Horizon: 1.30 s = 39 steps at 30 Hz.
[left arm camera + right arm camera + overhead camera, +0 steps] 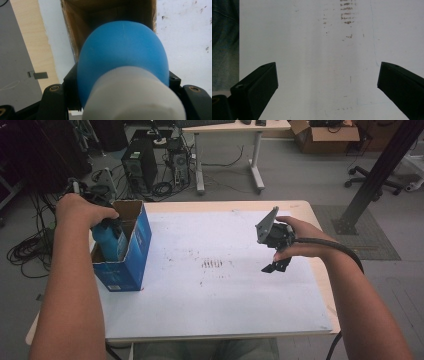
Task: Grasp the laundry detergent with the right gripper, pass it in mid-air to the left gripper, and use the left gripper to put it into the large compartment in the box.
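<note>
A blue bottle (109, 240) with a white cap (132, 97) hangs partway inside an open blue cardboard box (131, 251) at the table's left edge. My left gripper (111, 225) is shut on the bottle near its cap. In the left gripper view the bottle (122, 52) points down into the box's brown inside (82, 20), with the black jaws pressed on both its sides. My right gripper (276, 266) hovers open above the right part of the white mat (220, 290); its two black jaws stand wide apart over the bare mat (324, 62) with nothing between them.
The white mat carries brown scuff marks (212, 264) at its middle. A bare wooden table edge (320, 285) runs along the right side. On the floor beyond stand computer towers (140, 167), cables, a desk (227, 150) and a black slanted post (380, 170).
</note>
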### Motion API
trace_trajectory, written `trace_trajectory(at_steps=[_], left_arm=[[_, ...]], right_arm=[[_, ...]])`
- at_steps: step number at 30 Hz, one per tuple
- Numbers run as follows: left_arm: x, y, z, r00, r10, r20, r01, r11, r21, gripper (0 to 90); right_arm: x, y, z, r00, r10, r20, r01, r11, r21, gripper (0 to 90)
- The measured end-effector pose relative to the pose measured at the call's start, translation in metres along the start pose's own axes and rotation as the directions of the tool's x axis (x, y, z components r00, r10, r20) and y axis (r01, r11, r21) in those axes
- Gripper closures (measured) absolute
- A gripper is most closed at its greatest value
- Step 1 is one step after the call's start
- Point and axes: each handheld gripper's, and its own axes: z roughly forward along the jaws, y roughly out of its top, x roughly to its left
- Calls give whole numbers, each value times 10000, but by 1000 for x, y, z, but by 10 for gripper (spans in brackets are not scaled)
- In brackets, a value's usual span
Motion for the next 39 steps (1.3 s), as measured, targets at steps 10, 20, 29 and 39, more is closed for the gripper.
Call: trace_trajectory(at_steps=[10, 20, 29, 39], left_arm=[[2, 1, 12, 10000, 70, 13, -70, 10000, 57, 377], [4, 1, 24, 10000, 55, -35, -55, 9999, 111, 377], [2, 2, 36, 10000, 78, -33, -77, 9997, 236, 376], [1, 3, 46, 9998, 123, -144, -117, 9992, 389, 376]], right_arm=[[0, -2, 3, 9998, 108, -161, -106, 9999, 134, 32], [0, -3, 3, 9997, 138, -184, -134, 9997, 198, 32], [1, -3, 5, 9997, 157, -192, -154, 9997, 180, 32], [1, -4, 6, 9996, 182, -205, -178, 9997, 180, 32]])
